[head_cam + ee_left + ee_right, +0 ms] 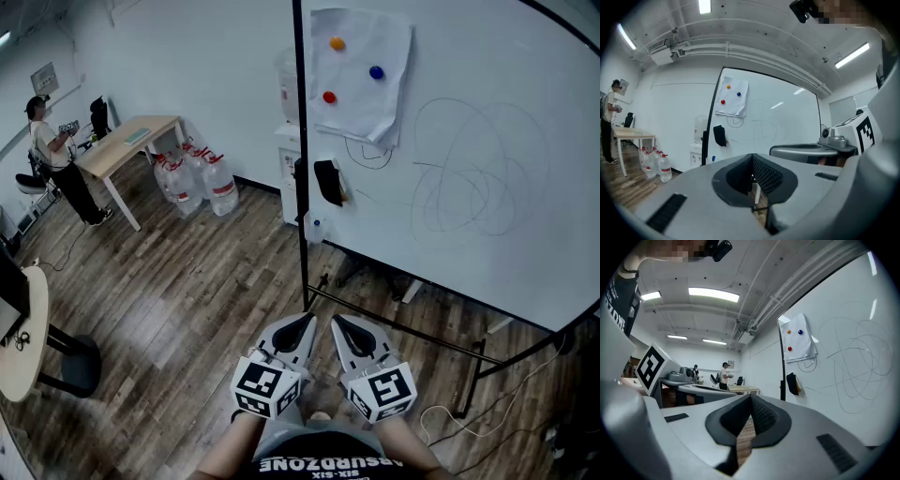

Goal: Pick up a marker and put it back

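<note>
A whiteboard with black scribbles stands ahead to the right. A sheet of paper is pinned to it by three coloured magnets, and a black eraser hangs below the sheet. A small white thing with a blue tip, possibly a marker, sits at the board's lower left corner and also shows in the left gripper view. My left gripper and right gripper are low, close to the person's body and side by side. Both are shut with nothing between their pads.
The whiteboard's black frame post and floor bars stand just ahead of the grippers. Water bottles and a wooden table are at the back left, with a person beside them. A round table is at the left.
</note>
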{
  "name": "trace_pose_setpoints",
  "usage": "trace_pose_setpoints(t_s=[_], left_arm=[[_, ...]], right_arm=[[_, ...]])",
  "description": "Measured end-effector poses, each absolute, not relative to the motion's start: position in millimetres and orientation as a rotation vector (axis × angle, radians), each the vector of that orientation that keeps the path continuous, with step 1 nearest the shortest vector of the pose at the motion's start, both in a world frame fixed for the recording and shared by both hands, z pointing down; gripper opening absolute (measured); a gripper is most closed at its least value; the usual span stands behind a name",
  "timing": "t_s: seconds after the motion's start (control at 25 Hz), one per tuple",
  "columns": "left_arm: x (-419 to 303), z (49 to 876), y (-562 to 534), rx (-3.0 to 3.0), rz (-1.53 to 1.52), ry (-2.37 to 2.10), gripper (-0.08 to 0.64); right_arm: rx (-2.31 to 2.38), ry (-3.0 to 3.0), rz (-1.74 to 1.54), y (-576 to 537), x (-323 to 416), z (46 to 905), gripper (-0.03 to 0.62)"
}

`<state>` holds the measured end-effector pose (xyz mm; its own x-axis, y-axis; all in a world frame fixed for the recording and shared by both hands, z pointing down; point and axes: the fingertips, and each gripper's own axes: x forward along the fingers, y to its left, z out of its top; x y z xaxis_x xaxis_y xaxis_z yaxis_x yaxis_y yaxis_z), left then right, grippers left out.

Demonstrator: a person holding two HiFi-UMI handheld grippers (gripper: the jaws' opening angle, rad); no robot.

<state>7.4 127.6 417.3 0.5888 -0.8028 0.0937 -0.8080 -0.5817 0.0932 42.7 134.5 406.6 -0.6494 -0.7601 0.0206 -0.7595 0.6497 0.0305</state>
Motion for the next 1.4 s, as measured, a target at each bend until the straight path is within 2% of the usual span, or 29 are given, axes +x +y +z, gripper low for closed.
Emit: trace_pose_setpoints(t_s=[0.88, 0.92, 1.0, 1.2, 1.4], left_arm=[[-3.3, 419.9, 90.6, 2.646, 0.055, -1.410, 0.008], [-5.2, 419.9, 85.1, 2.641, 0.047, -1.414, 0.008], [-6.8, 418.2, 74.4, 2.639, 0.033, -1.418, 0.008], [-13.0, 413.5, 48.0, 2.648, 0.022, -1.420, 0.008], [-25.6, 413.8, 19.6, 2.629, 0.018, -1.437, 0.008]], right_arm=[[1.306, -2.824, -0.071, 99.1, 40.8, 405.0, 0.000], [1.300, -2.822, -0.074, 94.3, 39.3, 403.9, 0.013], [1.287, -2.825, -0.073, 83.3, 37.7, 401.9, 0.092], [1.314, -2.823, -0.073, 49.0, 36.8, 395.4, 0.194], [1.336, -2.815, -0.078, 16.6, 32.5, 391.0, 0.214]])
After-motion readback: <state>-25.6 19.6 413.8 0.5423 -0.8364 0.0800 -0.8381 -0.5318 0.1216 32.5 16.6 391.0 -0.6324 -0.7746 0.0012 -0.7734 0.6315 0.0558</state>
